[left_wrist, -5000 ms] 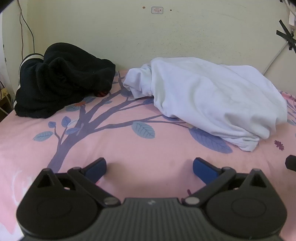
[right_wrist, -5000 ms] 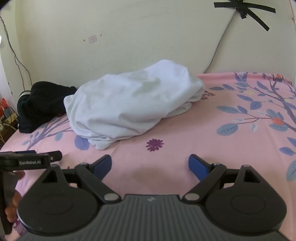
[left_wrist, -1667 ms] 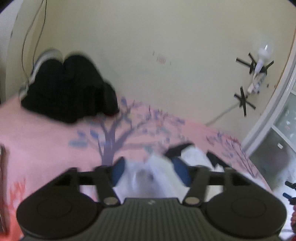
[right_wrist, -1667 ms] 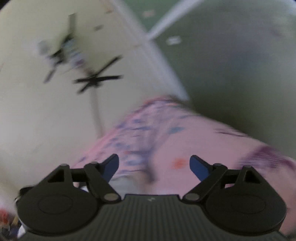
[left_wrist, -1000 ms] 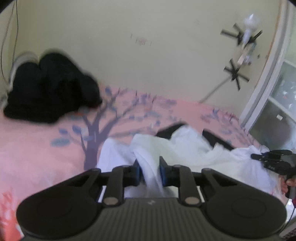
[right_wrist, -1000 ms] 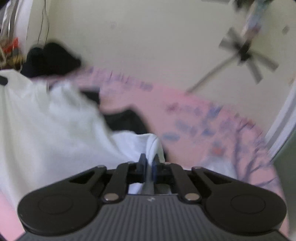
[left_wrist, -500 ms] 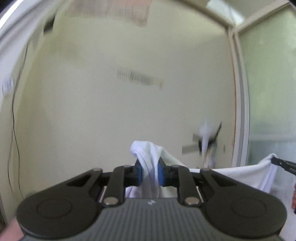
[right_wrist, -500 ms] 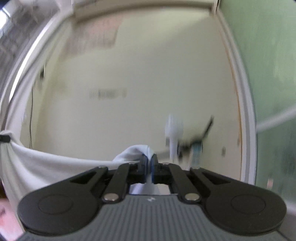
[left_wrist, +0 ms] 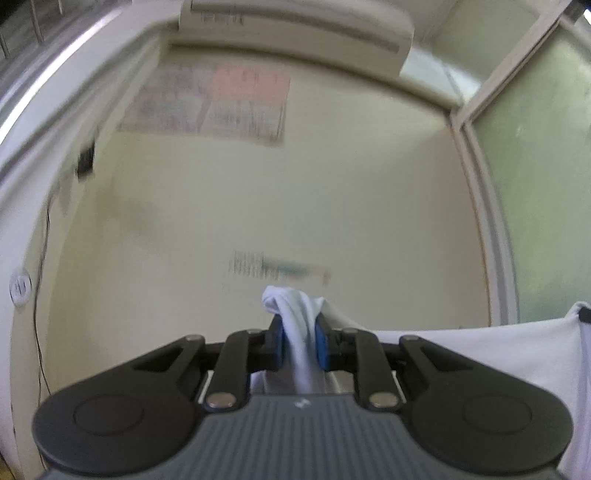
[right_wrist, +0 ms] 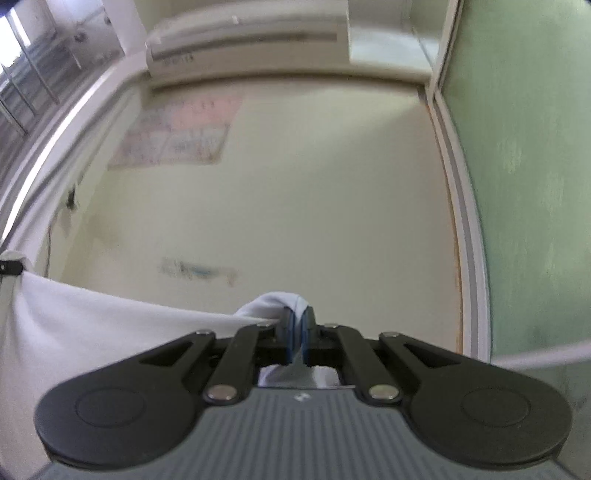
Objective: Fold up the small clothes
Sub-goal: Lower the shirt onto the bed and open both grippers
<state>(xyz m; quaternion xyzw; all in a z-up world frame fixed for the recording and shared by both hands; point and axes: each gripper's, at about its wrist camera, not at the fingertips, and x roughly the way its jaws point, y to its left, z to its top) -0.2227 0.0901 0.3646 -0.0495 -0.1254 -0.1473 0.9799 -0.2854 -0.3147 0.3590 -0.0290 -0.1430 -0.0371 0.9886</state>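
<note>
A white garment [left_wrist: 480, 343] hangs stretched in the air between my two grippers. My left gripper [left_wrist: 300, 339] is shut on a bunched corner of it, the cloth bulging up between the blue pads. My right gripper [right_wrist: 298, 334] is shut on the opposite corner of the white garment [right_wrist: 92, 314], with a thin fold pinched between its pads. Both grippers point slightly upward at the wall. In the left wrist view the other gripper's black tip [left_wrist: 584, 314] shows at the far right edge of the cloth. The bed is out of view.
A cream wall [left_wrist: 258, 206] fills both views, with a poster [left_wrist: 207, 103] and an air conditioner [left_wrist: 295, 22] high up. A frosted green glass partition [right_wrist: 524, 166] stands on the right. A cable and a wall socket [left_wrist: 20, 286] are on the left.
Both grippers have risen high with the white garment, lifting it off the pink bed. The views swung up from the bed to the upper wall. The cloth now spans between them.
</note>
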